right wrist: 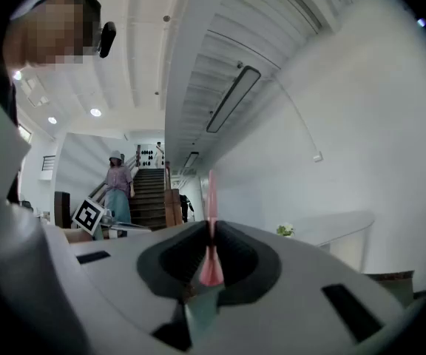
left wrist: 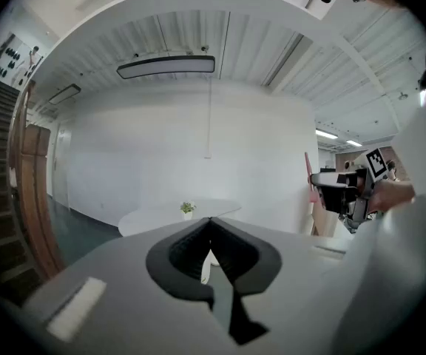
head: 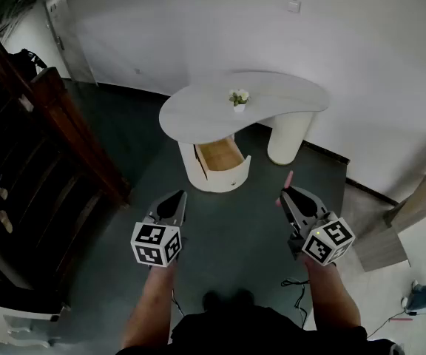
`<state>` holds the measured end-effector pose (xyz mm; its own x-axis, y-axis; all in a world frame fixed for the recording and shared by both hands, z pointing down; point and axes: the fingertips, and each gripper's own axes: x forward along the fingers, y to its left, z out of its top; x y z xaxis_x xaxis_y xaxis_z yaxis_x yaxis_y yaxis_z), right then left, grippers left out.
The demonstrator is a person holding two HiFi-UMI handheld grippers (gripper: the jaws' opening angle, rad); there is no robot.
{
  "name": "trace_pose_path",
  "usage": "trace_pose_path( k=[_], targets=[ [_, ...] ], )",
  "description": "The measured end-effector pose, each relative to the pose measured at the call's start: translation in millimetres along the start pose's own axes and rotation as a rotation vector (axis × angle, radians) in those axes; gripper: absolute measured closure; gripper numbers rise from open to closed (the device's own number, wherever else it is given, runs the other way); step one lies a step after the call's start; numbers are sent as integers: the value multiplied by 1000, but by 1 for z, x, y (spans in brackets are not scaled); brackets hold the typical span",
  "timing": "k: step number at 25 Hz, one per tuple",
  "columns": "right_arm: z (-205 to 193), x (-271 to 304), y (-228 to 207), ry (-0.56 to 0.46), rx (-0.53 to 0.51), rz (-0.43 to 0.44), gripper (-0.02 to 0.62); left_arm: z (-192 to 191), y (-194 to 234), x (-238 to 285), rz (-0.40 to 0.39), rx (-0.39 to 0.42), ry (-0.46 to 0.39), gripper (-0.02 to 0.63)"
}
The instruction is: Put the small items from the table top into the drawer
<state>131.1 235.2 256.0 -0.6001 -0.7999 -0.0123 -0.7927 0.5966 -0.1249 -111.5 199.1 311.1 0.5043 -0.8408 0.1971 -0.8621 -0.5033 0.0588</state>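
Observation:
A white curved table (head: 198, 117) stands ahead by the wall, with a small potted plant (head: 239, 98) on top. Under it a drawer (head: 220, 157) is pulled out, its wooden inside showing nothing. Both grippers are held over the dark floor, well short of the table. My left gripper (head: 177, 197) is shut with nothing in it; in its own view the jaws meet at the left gripper's tip (left wrist: 211, 220). My right gripper (head: 287, 194) is shut on a thin pink stick (head: 289, 177), which pokes out past the jaws (right wrist: 211, 198). The plant (right wrist: 285, 230) shows far off.
A dark wooden staircase (head: 50, 124) runs along the left. Wooden boards (head: 420, 198) lean at the right, and cables (head: 294, 287) lie on the floor near my feet. A person (right wrist: 117, 191) stands by the stairs behind.

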Motion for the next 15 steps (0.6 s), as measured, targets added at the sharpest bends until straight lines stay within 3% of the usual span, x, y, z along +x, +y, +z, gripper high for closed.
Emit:
trace_pose_path(
  k=[15],
  targets=[
    [9, -24, -24, -29, -6, 0, 543, -4, -29, 12, 0, 1, 24, 595]
  ],
)
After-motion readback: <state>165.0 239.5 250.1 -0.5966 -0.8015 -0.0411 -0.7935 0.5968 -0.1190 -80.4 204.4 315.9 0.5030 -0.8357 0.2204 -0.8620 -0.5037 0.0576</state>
